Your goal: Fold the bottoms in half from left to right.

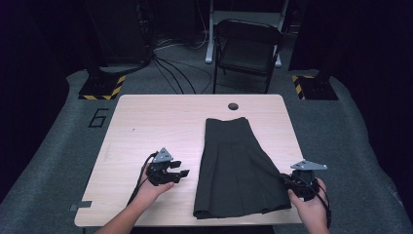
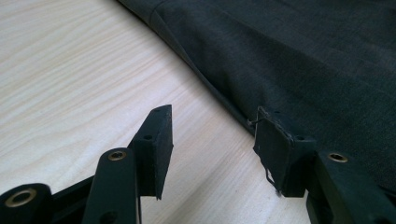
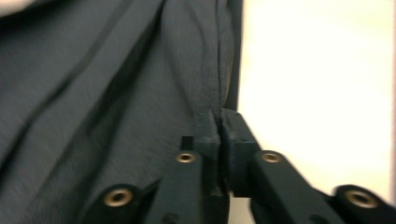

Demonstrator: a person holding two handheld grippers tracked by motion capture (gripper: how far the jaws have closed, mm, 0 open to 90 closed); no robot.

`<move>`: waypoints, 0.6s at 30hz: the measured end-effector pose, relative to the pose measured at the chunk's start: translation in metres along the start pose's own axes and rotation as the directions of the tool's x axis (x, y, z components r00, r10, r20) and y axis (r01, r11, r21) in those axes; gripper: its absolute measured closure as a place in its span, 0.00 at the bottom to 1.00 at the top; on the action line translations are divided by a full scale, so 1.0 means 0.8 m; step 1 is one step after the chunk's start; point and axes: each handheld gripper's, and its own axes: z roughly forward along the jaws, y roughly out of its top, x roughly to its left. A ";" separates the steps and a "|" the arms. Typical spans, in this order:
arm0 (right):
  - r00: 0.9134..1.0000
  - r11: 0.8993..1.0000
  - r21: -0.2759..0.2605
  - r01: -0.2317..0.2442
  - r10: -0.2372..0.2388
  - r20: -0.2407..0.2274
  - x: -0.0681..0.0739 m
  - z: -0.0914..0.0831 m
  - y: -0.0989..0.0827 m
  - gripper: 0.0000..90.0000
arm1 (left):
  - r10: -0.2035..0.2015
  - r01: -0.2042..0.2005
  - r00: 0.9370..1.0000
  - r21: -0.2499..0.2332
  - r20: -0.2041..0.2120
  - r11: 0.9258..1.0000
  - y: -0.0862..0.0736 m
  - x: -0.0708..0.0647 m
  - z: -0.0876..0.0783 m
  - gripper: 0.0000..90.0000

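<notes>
A light wooden table [image 1: 146,126] carries a dark pleated skirt [image 1: 234,165] lying flat on it.

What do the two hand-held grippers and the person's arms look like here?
Both are black: the left hand-held gripper and the right hand-held gripper each carry a grey three-cornered plate on top and trail a black cable. Up close, the jaws are angular black bars with brass-coloured rivets and flat rectangular pads, one pad frayed at its edge. The forearms are bare, with no sleeves in sight.
</notes>
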 end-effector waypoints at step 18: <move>0.997 0.998 0.037 -0.046 0.048 -0.053 0.000 0.012 -0.035 0.67 | 0.055 -0.056 0.997 0.016 0.056 0.998 0.003 -0.031 0.033 0.51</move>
